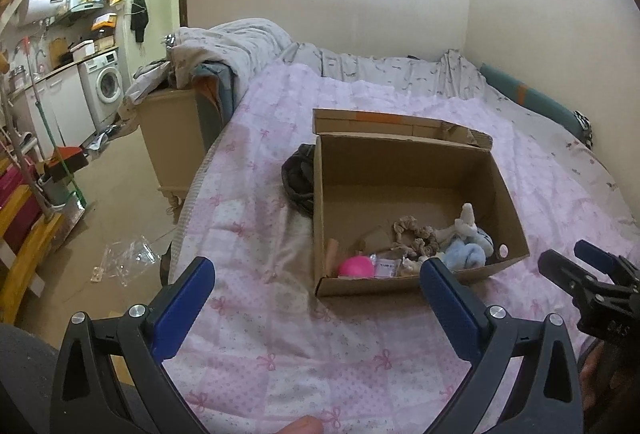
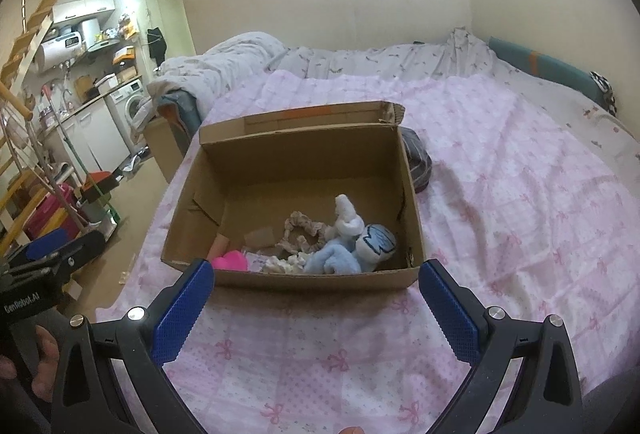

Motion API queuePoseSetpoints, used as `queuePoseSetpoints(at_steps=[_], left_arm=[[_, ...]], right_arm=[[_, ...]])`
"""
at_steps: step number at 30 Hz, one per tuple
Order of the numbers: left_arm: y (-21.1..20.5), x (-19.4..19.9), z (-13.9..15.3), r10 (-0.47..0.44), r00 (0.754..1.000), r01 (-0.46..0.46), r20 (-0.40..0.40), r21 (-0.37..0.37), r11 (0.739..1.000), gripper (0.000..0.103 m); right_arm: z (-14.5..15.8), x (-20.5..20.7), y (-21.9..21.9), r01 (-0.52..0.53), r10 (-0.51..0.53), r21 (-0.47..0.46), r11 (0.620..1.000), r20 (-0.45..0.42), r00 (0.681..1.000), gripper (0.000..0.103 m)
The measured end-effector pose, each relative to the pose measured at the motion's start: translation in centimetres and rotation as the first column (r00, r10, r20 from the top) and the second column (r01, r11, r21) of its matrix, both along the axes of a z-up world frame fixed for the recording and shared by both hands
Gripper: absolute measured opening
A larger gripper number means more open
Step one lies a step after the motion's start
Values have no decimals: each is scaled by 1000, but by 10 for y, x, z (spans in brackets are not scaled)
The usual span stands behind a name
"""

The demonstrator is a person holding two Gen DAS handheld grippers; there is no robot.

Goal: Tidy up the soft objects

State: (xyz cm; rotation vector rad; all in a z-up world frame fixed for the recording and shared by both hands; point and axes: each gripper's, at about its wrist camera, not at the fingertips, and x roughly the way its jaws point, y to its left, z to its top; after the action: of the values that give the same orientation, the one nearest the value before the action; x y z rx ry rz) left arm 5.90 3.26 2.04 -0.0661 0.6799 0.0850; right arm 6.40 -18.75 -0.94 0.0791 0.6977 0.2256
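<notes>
Left tongs and right tongs both gape wide, holding nothing.

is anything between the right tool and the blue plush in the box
Only the cardboard box's near wall. The right tool hangs open over the pink quilt just short of it; the blue plush lies right behind that wall, so reach over the top.

We see a matt brown corrugated cardboard box on a soft pink printed cotton quilt, holding a fluffy pale-blue fleece toy, a crinkled beige cloth scrunchie and a smooth glossy pink plastic piece, while our fingers wear dimpled blue rubbery pads on matt black plastic.
</notes>
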Motion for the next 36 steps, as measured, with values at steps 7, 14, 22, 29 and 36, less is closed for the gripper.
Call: queuePoseSetpoints(at_steps=[7, 14, 22, 29, 36], left_arm=[[-3, -1, -1, -17, 1000, 17, 1, 5, 1000, 102], [-4, -2, -2, -19, 1000, 19, -2, 4, 1000, 102], [-4, -2, -3, -23, 1000, 23, -3, 7, 1000, 102], [-9, -6, -7, -40, 999, 40, -9, 30, 999, 102], [-8, -8, -5, -36, 999, 36, -3, 39, 999, 102]], right_arm=[[-1, 2, -2, 9, -9, -6, 1000, -10, 1000, 103], [-1, 2, -1, 7, -7, -7, 1000, -8, 1000, 103], [-2, 2, -1, 6, -6, -10, 1000, -11, 1000, 103], [-4, -1, 3, -12, 11, -28, 1000, -8, 1000, 103], [1, -7, 3, -8, 9, -45, 999, 15, 1000, 103]])
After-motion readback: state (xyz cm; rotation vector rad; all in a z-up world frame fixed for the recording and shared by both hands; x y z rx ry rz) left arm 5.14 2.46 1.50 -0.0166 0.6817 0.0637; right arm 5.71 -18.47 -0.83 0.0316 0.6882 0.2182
